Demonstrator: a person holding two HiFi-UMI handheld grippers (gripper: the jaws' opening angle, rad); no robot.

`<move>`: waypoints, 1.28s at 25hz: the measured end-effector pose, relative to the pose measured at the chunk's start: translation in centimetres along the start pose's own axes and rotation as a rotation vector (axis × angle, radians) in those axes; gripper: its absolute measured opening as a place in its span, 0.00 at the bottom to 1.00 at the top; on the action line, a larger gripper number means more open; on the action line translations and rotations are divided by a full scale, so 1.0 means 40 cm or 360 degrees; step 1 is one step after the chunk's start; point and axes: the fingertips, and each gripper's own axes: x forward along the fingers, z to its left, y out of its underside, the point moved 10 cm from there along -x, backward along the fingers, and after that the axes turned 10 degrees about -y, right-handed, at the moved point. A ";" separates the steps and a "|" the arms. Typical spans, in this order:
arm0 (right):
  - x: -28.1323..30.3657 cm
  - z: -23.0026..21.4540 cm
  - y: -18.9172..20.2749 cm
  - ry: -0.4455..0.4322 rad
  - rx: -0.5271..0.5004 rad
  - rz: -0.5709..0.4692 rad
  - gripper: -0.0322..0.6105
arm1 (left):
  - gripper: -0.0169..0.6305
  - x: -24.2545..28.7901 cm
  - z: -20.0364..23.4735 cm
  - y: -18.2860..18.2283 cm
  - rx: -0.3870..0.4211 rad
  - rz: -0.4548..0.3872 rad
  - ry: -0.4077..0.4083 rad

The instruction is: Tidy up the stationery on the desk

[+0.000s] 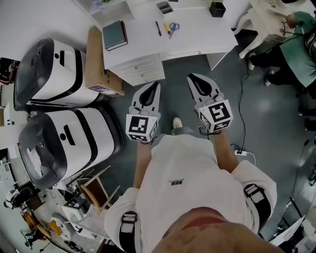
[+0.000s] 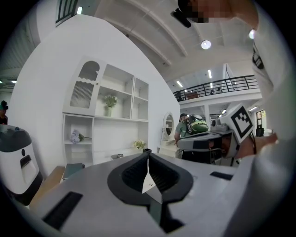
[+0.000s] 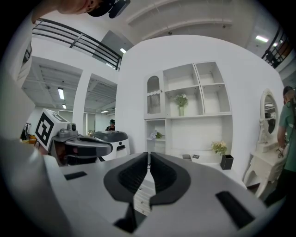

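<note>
1. The stationery lies on the white desk (image 1: 197, 42), ahead of both grippers and well apart from them: a pen (image 1: 158, 28), scissors (image 1: 173, 26), a dark book (image 1: 114, 34) and a black holder (image 1: 217, 9)
2. The pen's long axis runs away from the person, roughly in line with the way the jaws point; it lies straight ahead of the left gripper (image 1: 157, 85)
3. The scissors lie just right of the pen, ahead and between the two grippers, slightly nearer the right gripper (image 1: 189, 77); a yellow item beside them is too small to identify
4. The book is ahead-left of the left gripper; the holder is ahead-right of the right gripper
5. Both grippers have their jaws pressed together, with nothing between them
6. Judgement: neither gripper is within reach, so the next move calls for closing on the desk and parting the jaws across the pen's axis
</note>
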 end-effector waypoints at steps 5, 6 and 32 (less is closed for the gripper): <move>0.035 -0.051 -0.009 -0.0025 0.0017 0.0008 0.06 | 0.03 0.060 0.011 -0.010 -0.0008 0.0013 -0.0011; 0.043 -0.060 -0.011 -0.0027 0.0023 0.0009 0.05 | 0.03 0.071 0.014 -0.013 -0.0008 0.0014 -0.0011; 0.362 -0.273 0.000 0.0011 0.0102 0.0053 0.05 | 0.03 0.409 0.254 0.005 -0.0006 0.0078 -0.0005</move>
